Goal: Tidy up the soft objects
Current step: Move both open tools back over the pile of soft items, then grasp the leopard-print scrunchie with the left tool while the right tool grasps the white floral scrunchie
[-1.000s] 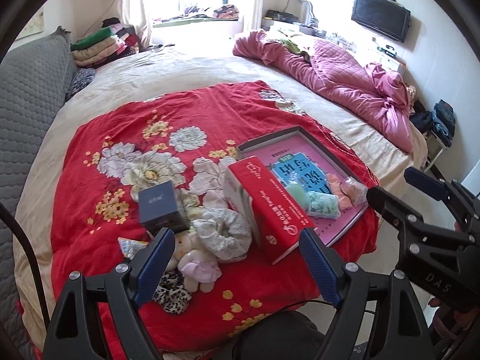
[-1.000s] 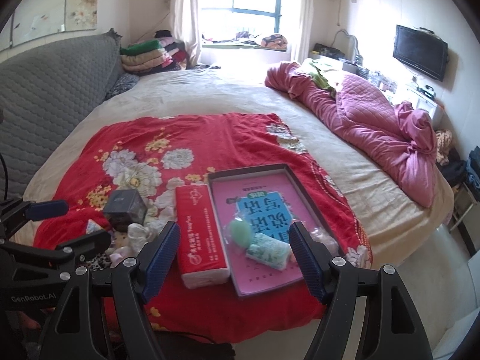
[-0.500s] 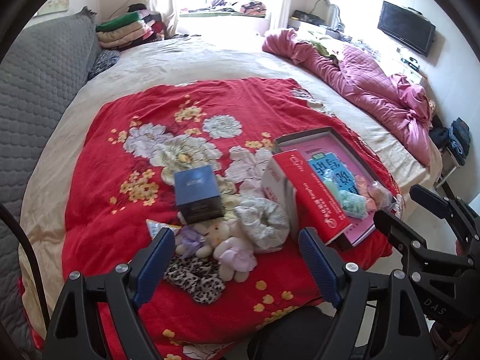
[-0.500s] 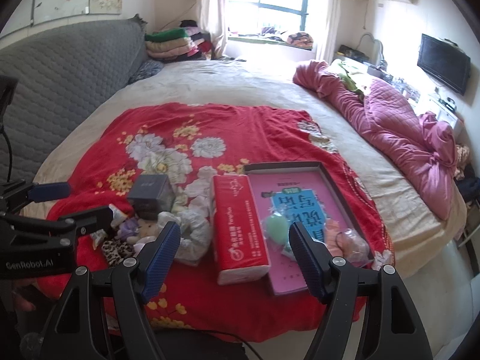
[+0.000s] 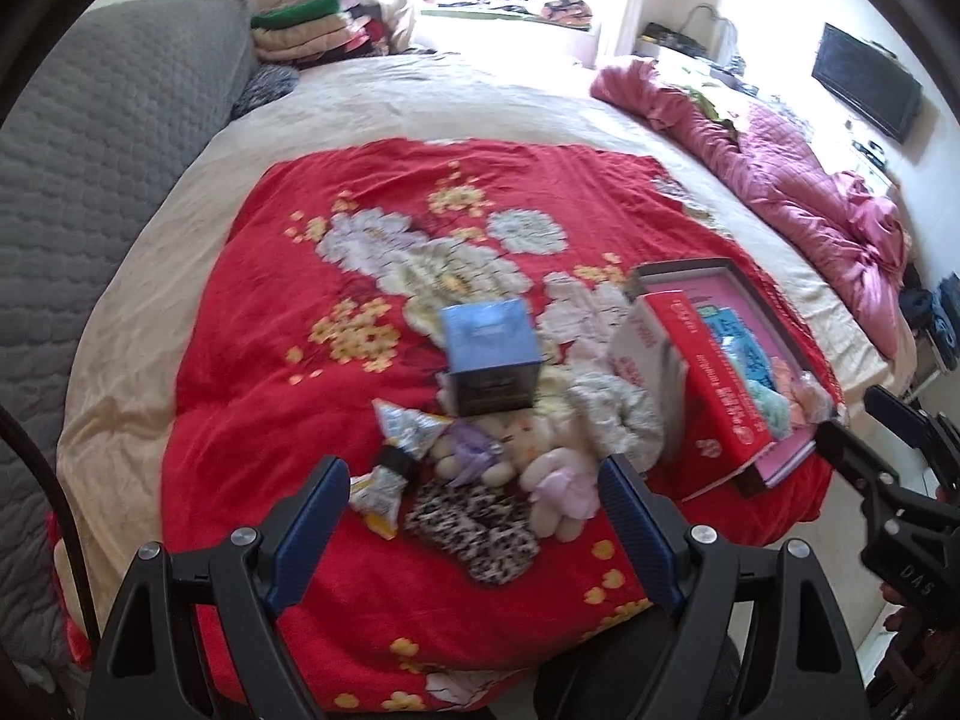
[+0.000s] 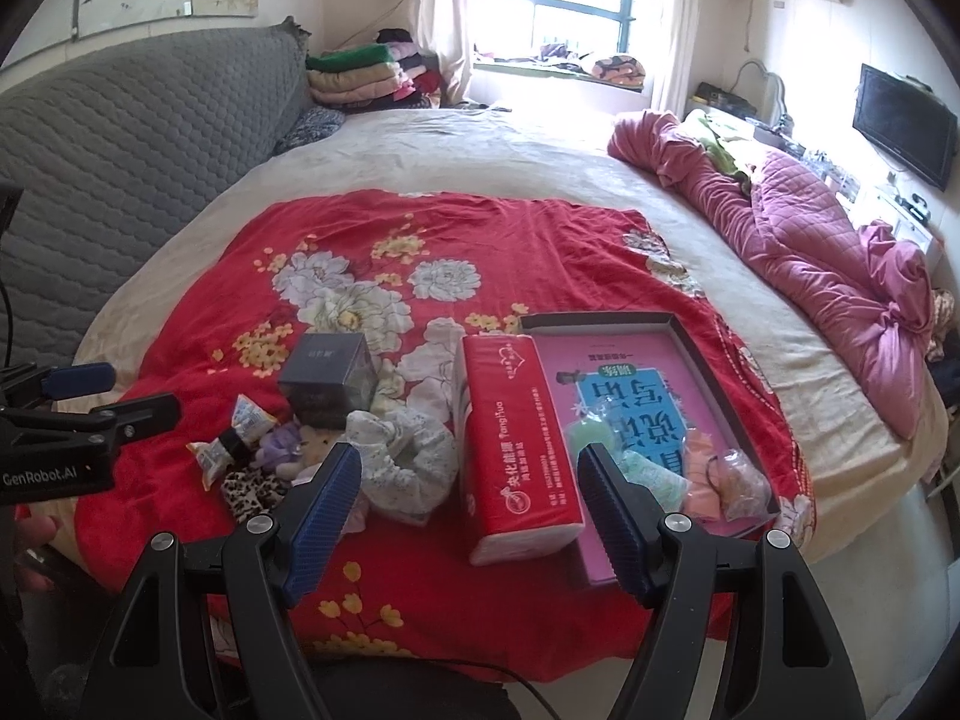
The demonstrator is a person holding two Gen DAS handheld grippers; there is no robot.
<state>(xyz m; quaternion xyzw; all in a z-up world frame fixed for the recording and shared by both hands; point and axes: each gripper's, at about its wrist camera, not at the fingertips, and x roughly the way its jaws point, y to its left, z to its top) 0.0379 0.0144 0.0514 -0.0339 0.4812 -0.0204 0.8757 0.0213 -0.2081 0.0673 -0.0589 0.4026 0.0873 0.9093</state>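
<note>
A pile of soft things lies on the red flowered blanket (image 5: 252, 360): a small plush bear (image 5: 540, 462), a leopard-print scrunchie (image 5: 474, 522), a pale ruffled scrunchie (image 6: 408, 462) and snack packets (image 5: 396, 450). My left gripper (image 5: 474, 492) hovers open just above the bear and leopard scrunchie, holding nothing. A red tissue pack (image 6: 516, 438) lies beside a dark shallow box (image 6: 690, 336) with a pink book and several soft items inside. My right gripper (image 6: 468, 480) stands open over the near end of the tissue pack, holding nothing.
A dark blue cube box (image 5: 489, 354) sits behind the plush pile. A crumpled pink quilt (image 6: 828, 252) lies on the right of the bed, a grey quilted headboard (image 6: 120, 138) on the left. Folded clothes (image 6: 360, 75) are stacked by the window.
Both grippers have come down and shifted left over the blanket; the left one now sits over the plush pile rather than the tissue pack. Both jaws stayed open.
</note>
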